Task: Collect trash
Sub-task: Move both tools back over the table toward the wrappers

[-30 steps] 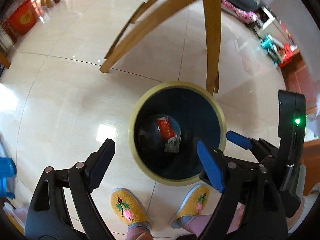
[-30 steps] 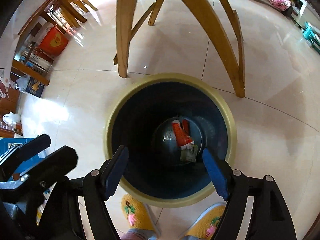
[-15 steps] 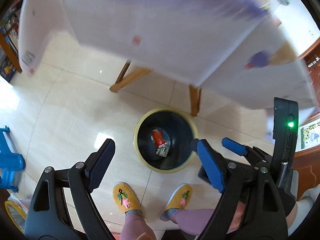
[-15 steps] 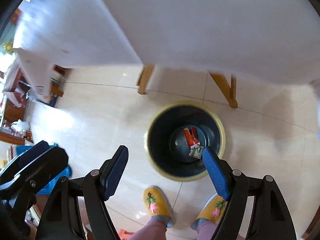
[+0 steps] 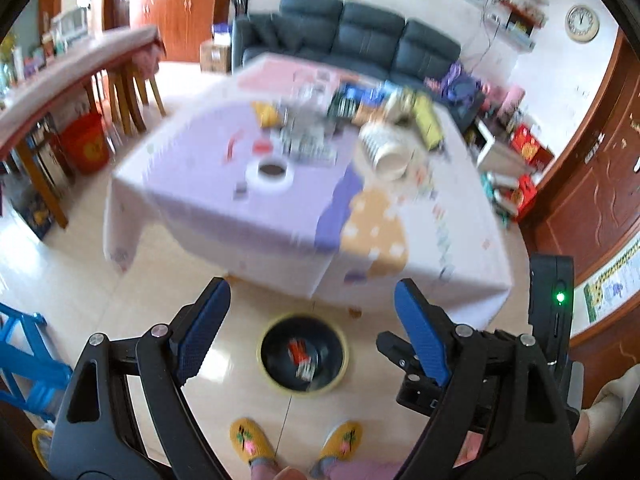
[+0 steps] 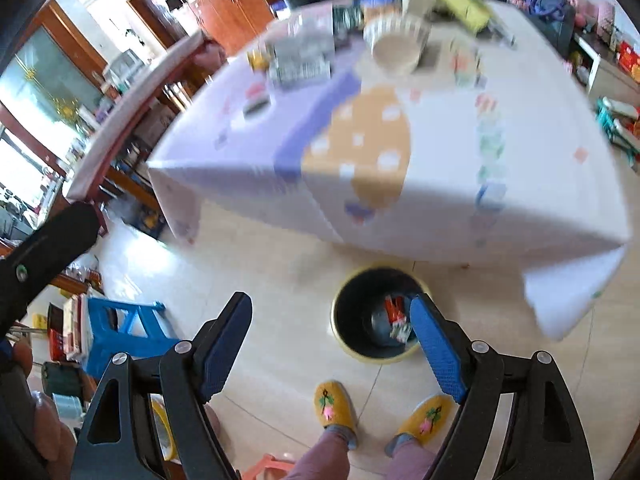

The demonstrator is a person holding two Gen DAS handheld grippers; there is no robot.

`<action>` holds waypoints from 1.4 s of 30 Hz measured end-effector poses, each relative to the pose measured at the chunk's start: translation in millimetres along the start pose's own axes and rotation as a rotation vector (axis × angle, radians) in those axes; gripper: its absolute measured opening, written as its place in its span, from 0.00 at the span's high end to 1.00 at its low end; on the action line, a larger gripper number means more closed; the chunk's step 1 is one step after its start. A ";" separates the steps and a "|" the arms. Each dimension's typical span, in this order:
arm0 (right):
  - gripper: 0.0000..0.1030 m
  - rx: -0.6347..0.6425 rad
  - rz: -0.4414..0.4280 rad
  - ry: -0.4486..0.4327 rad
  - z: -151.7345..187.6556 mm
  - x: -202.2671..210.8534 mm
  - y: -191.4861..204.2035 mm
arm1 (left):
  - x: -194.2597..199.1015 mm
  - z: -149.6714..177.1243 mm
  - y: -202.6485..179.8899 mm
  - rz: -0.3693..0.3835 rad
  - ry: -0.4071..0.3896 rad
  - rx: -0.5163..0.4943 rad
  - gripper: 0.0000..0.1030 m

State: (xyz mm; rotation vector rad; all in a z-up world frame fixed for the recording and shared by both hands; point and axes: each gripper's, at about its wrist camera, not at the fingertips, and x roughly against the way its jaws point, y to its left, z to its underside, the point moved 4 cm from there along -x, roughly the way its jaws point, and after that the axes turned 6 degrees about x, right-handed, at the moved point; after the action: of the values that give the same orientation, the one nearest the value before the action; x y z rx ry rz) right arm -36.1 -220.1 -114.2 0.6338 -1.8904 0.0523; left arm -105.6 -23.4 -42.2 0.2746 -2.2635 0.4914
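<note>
Red wrapper (image 5: 298, 350) in bin (image 5: 280, 382), below both empty tools

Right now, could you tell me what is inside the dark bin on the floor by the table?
The bin holds a red wrapper and a pale crumpled scrap at its bottom. The right gripper's finger covers part of its rim, and anything beneath the scraps is hidden.

A home living room: a dark sofa (image 5: 360, 36), wall clock (image 5: 582, 23), wooden cabinets (image 5: 192, 4), a cloth-covered table (image 5: 304, 184) on tiled floor, slippered feet (image 5: 250, 442).
</note>
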 end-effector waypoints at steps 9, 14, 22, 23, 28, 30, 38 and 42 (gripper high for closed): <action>0.19 0.024 -0.012 -0.191 -69.3 91.6 -14.8 | 71.5 -63.6 -51.5 -0.029 -0.166 0.003 0.20; 0.19 0.007 -0.029 -0.264 -96.9 119.6 -30.9 | 93.1 -87.0 -68.0 -0.063 -0.219 -0.009 0.20; 0.18 0.045 -0.029 -0.326 -131.1 144.3 -36.5 | 101.7 -104.6 -67.0 -0.102 -0.223 0.003 0.20; 0.18 0.050 -0.028 -0.331 -134.0 145.2 -36.0 | 101.2 -106.2 -64.0 -0.105 -0.220 0.010 0.20; 0.17 0.063 -0.025 -0.324 -152.6 130.1 -27.8 | 82.6 -122.5 -41.1 -0.108 -0.185 0.019 0.20; 0.17 0.065 -0.017 -0.321 -161.5 119.4 -21.5 | 69.3 -132.7 -28.9 -0.097 -0.167 0.012 0.20; 0.17 -0.028 0.051 -0.264 -216.7 45.8 3.4 | -20.3 -195.6 18.7 -0.014 -0.032 -0.107 0.20; 0.17 -0.146 0.074 -0.197 -246.2 -6.0 15.3 | -69.1 -233.2 40.5 0.007 0.023 -0.247 0.20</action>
State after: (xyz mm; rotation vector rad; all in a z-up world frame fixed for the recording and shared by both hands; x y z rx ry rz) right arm 168.4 -124.7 -14.5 0.4835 -2.0862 -0.1029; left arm 80.4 116.4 39.3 0.1346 -2.2747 0.2132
